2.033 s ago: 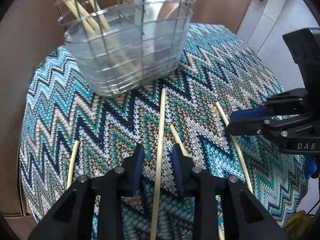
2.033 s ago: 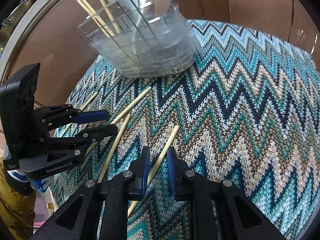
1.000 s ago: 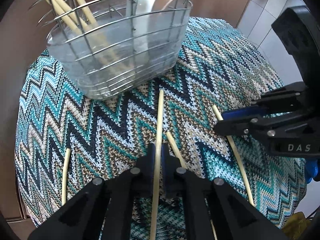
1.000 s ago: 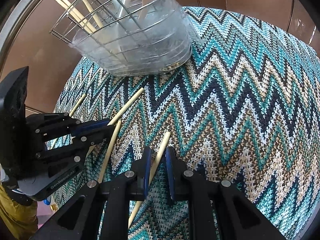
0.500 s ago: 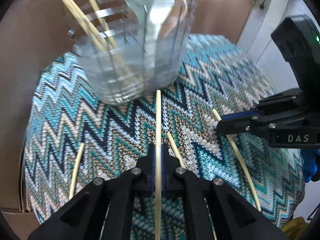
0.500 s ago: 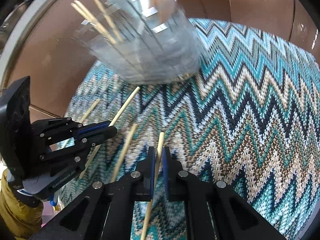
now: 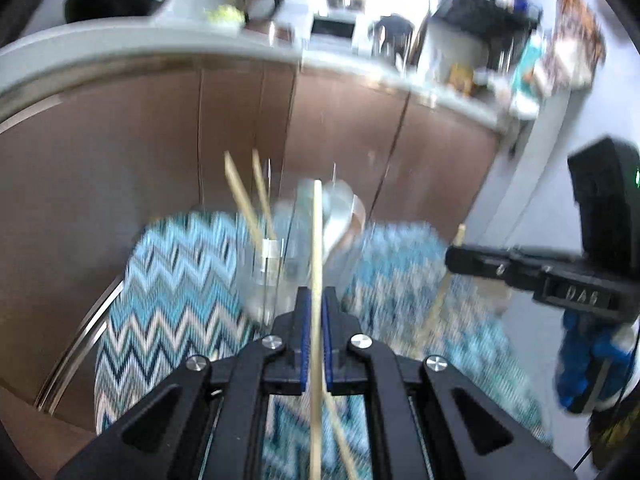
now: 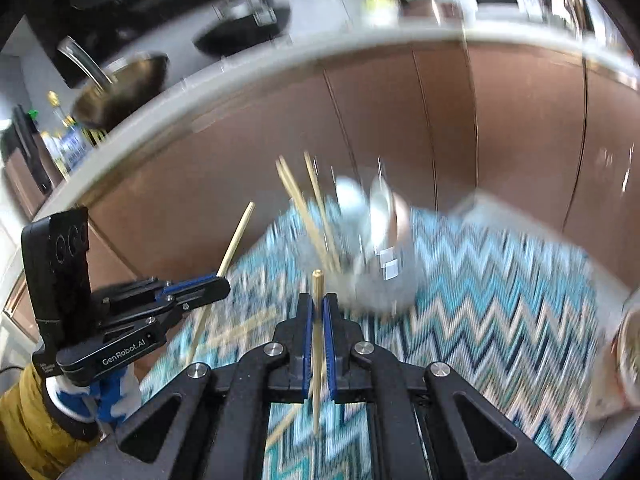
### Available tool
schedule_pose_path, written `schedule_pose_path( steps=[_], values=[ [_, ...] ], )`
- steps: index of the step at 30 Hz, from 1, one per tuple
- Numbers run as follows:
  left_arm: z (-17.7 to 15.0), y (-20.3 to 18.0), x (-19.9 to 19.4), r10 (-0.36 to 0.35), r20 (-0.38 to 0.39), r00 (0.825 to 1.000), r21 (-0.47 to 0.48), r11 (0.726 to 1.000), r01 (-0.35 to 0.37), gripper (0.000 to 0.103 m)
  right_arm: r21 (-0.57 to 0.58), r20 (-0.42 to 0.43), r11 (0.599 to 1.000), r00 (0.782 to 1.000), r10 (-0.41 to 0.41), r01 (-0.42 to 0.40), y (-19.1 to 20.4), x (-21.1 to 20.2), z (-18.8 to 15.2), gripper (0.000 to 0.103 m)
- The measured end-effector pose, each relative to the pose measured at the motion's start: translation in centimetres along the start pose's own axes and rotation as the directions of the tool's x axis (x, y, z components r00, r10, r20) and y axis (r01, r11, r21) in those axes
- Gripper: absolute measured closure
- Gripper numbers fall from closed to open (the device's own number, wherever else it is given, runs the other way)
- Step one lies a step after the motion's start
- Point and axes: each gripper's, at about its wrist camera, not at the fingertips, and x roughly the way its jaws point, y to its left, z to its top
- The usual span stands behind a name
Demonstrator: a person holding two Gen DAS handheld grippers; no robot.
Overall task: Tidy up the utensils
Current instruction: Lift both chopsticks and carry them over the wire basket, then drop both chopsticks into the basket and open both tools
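My left gripper (image 7: 315, 300) is shut on a long bamboo chopstick (image 7: 316, 240) and holds it raised above the zigzag cloth (image 7: 168, 292). My right gripper (image 8: 316, 306) is shut on a second chopstick (image 8: 317, 288), also lifted. The wire utensil basket (image 7: 280, 256) stands blurred ahead with chopsticks (image 7: 244, 196) and spoons in it; it also shows in the right wrist view (image 8: 372, 264). Each gripper shows in the other's view, the right one (image 7: 456, 258) and the left one (image 8: 218, 286). Loose chopsticks (image 8: 236, 330) lie on the cloth.
Brown cabinet fronts (image 7: 340, 128) rise right behind the table under a white counter (image 7: 120, 44). A bowl (image 8: 628, 348) sits at the table's right edge. Both views are motion-blurred.
Both grippers have lifted their chopsticks off the cloth and tilted upward; the views now look toward the cabinets and counter, and the basket appears smaller and farther.
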Motion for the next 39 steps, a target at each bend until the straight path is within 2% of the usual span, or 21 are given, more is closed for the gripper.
schedule_pose_path(
  steps=[4, 9, 12, 18, 23, 27, 30, 34, 39],
  values=[
    [3.8, -0.4, -1.1, 0.015, 0.145, 0.989, -0.032, 0.999, -0.011, 0.098, -0.042, 0.151, 0.999, 0.988, -0.018, 0.025, 0.5, -2.3, 2.9, 0.097],
    [8.4, 0.1, -0.9, 0.041, 0.308, 0.951, -0.083, 0.996, -0.016, 0.098, -0.045, 0.280, 0.998, 0.960, -0.019, 0.033, 0.2, -3.1, 6.1, 0.097],
    [10.1, 0.8, -0.1, 0.063, 0.374, 0.925, -0.114, 0.993, -0.022, 0.098, -0.054, 0.326, 0.997, 0.945, -0.029, 0.049, 0.2, -3.0, 7.4, 0.097],
    [11.5, 1.4, 3.3, 0.144, 0.461, 0.876, -0.184, 0.981, -0.064, 0.098, -0.070, 0.357, 0.993, 0.932, -0.067, 0.099, -0.8, -1.9, 8.6, 0.097],
    [9.8, 1.9, 6.4, 0.235, 0.498, 0.835, -0.245, 0.962, -0.124, 0.098, -0.079, 0.351, 0.992, 0.934, -0.068, 0.102, -1.4, 0.0, 7.7, 0.097],
    [7.7, 2.0, 8.7, 0.295, 0.519, 0.803, -0.257, 0.949, -0.182, 0.098, -0.103, 0.332, 0.987, 0.940, -0.079, 0.120, -1.6, 2.4, 6.3, 0.097],
    [6.5, 2.3, 9.7, 0.309, 0.511, 0.802, -0.268, 0.944, -0.194, 0.098, -0.108, 0.305, 0.986, 0.949, -0.086, 0.124, -2.0, 3.8, 5.3, 0.097],
    [5.1, 2.7, 9.9, 0.337, 0.510, 0.791, -0.285, 0.934, -0.215, 0.096, -0.093, 0.278, 0.989, 0.957, -0.081, 0.111, -2.7, 4.6, 4.2, 0.096],
    [4.6, 2.9, 8.9, 0.348, 0.496, 0.795, -0.285, 0.931, -0.230, 0.077, -0.087, 0.260, 0.990, 0.962, -0.084, 0.110, -2.7, 4.5, 3.9, 0.094]
  ],
)
